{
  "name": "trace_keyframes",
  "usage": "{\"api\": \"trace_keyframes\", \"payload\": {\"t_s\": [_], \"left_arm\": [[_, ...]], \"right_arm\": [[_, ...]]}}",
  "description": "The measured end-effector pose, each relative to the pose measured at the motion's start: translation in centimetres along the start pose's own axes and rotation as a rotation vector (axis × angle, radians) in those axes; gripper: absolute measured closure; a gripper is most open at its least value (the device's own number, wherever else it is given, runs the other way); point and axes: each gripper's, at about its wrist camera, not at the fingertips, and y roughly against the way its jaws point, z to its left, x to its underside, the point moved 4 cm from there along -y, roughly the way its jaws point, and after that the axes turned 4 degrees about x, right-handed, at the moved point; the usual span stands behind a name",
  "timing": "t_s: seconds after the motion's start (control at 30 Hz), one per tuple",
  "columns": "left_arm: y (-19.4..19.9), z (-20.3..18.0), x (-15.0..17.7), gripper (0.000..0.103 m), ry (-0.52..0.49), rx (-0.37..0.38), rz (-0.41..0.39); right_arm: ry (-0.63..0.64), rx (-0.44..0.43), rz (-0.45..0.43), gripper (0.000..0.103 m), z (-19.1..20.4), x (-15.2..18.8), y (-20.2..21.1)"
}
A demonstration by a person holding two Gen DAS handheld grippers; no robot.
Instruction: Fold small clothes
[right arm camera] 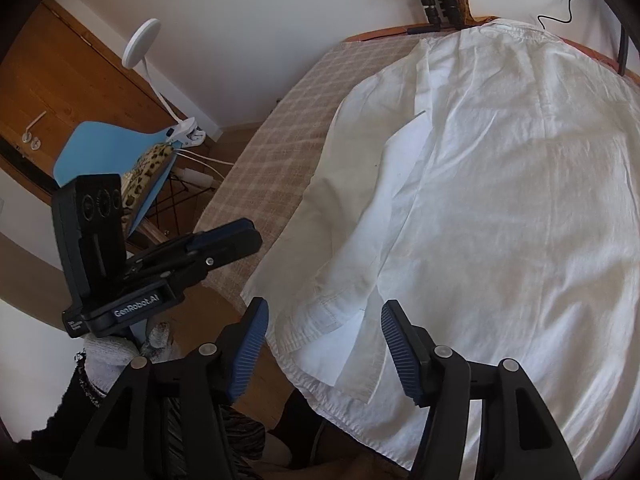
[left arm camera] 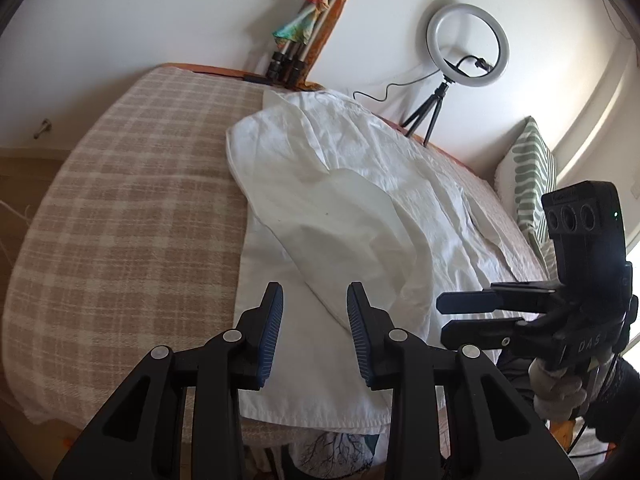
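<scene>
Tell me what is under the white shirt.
The white shirt lies spread on a beige checked blanket, which shows to its side. A sleeve is folded back over the shirt's body. Whether anything else lies under the shirt is hidden by the fabric.

White shirt [right arm camera: 500,200] lies spread across checked blanket [right arm camera: 280,152].

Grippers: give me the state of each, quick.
Left gripper: open, holding nothing, above the white shirt.
Right gripper: open, holding nothing, over the shirt's near hem.
</scene>
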Motion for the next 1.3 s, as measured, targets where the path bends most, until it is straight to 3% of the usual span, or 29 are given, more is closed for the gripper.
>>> {"api": "trace_keyframes", "payload": {"t_s": [0.03,0.17,0.2,0.23,0.27,0.33,0.47,0.53,0.57,0.6,0.63,0.7,0.9,1.13,1.2,1.27,1.3], "left_arm": [[0.2,0.2,-0.2,0.072,0.003,-0.005,-0.008],[0.5,0.9,-0.4,0.072,0.025,-0.009,-0.018],[0.5,1.2,-0.3,0.072,0.028,-0.01,-0.018],[0.6,1.3,-0.3,0.072,0.032,-0.011,-0.02],[0.7,1.4,-0.3,0.072,0.034,-0.01,-0.024],[1.1,1.7,-0.4,0.072,0.036,-0.012,-0.034],[1.8,2.2,-0.7,0.072,0.056,-0.008,-0.06],[1.7,2.1,-0.7,0.072,0.058,-0.003,-0.057],[1.5,2.0,-0.6,0.072,0.054,-0.005,-0.053],[1.3,1.8,-0.5,0.072,0.046,-0.005,-0.048],[1.1,1.5,-0.4,0.072,0.037,-0.004,-0.04],[0.7,0.6,-0.2,0.072,0.004,-0.007,-0.025],[-2.0,-0.7,1.0,0.072,-0.008,0.018,0.061],[-6.4,-0.8,2.4,0.072,0.023,0.007,0.188],[-6.8,-1.0,2.5,0.072,0.019,0.007,0.177],[-7.0,-1.0,2.4,0.079,0.017,0.01,0.174],[-7.1,-0.9,2.3,0.098,0.028,0.015,0.173]], "right_arm": [[-0.013,0.017,0.007,0.031,0.1,-0.1,-0.5],[-0.024,0.075,0.058,0.033,0.3,-0.5,-3.0],[-0.021,0.092,0.069,0.044,0.2,-0.5,-3.6],[-0.026,0.09,0.081,0.066,0.1,-0.4,-4.1],[-0.043,0.068,0.097,0.073,-0.1,-0.3,-4.5],[-0.12,-0.064,0.098,0.086,-0.6,-0.3,-4.5],[-0.298,-0.493,-0.021,0.087,-0.8,-0.7,-1.7],[-0.352,-0.583,-0.072,0.083,-1.6,-0.6,-0.5],[-0.371,-0.575,-0.063,0.082,-2.2,-0.3,-0.5],[-0.379,-0.539,-0.045,0.074,-2.9,0.1,-0.8],[-0.367,-0.472,-0.02,0.058,-3.5,0.5,-1.2],[-0.33,-0.328,0.012,0.05,-4.4,1.5,-1.5],[-0.182,-0.035,-0.007,0.05,-4.9,2.1,0.4],[0.007,0.098,-0.027,0.05,-2.2,1.1,0.8],[0.092,0.171,-0.004,0.053,-0.9,1.7,0.0],[0.14,0.205,0.024,0.067,-0.4,2.6,-0.8],[0.141,0.207,0.037,0.075,-0.6,2.9,-1.0]]}}
